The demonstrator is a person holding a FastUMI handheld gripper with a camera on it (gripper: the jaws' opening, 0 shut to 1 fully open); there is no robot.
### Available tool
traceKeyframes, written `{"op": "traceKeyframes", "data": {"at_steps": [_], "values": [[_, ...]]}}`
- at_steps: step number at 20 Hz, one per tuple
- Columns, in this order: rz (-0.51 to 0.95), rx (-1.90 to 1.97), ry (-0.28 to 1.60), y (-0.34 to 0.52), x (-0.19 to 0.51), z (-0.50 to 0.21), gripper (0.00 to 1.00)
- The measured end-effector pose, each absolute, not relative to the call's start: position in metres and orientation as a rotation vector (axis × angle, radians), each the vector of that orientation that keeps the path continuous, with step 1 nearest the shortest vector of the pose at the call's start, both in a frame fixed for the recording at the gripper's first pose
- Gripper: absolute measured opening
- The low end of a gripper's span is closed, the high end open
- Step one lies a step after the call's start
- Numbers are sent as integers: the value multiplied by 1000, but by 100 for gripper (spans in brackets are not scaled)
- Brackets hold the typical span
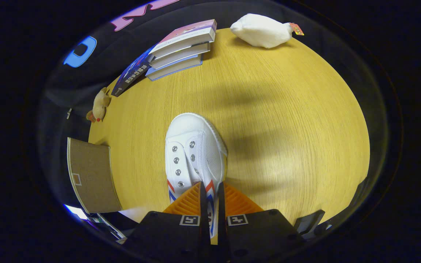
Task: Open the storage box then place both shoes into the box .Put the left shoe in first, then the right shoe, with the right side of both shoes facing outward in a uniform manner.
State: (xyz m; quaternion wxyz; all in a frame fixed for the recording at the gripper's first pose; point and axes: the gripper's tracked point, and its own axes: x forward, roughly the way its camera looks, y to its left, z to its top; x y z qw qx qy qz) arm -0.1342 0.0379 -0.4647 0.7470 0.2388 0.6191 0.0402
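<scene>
Pinching the side wall of the white shoe (192,153), my gripper (212,195) has both fingers pressed on it. I see white canvas, metal eyelets without laces, red and blue stripes by the fingers, toe pointing away. The shoe sits near the middle of the wooden table (287,109).

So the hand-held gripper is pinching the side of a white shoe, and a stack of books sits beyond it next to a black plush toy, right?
Nearly. The gripper view shows the hand-held gripper shut on the white shoe at its side wall, and the stack of books beyond, but the plush toy beside them is white, not black.
</scene>
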Motion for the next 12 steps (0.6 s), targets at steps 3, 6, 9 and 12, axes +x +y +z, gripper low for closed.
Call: {"op": "traceKeyframes", "data": {"at_steps": [3,6,9,12], "values": [[58,563,1322,41,-137,-434,12],[49,633,1256,53,-122,-391,12],[71,633,1175,73,-103,-338,12],[126,628,1102,110,-84,-278,12]]}}
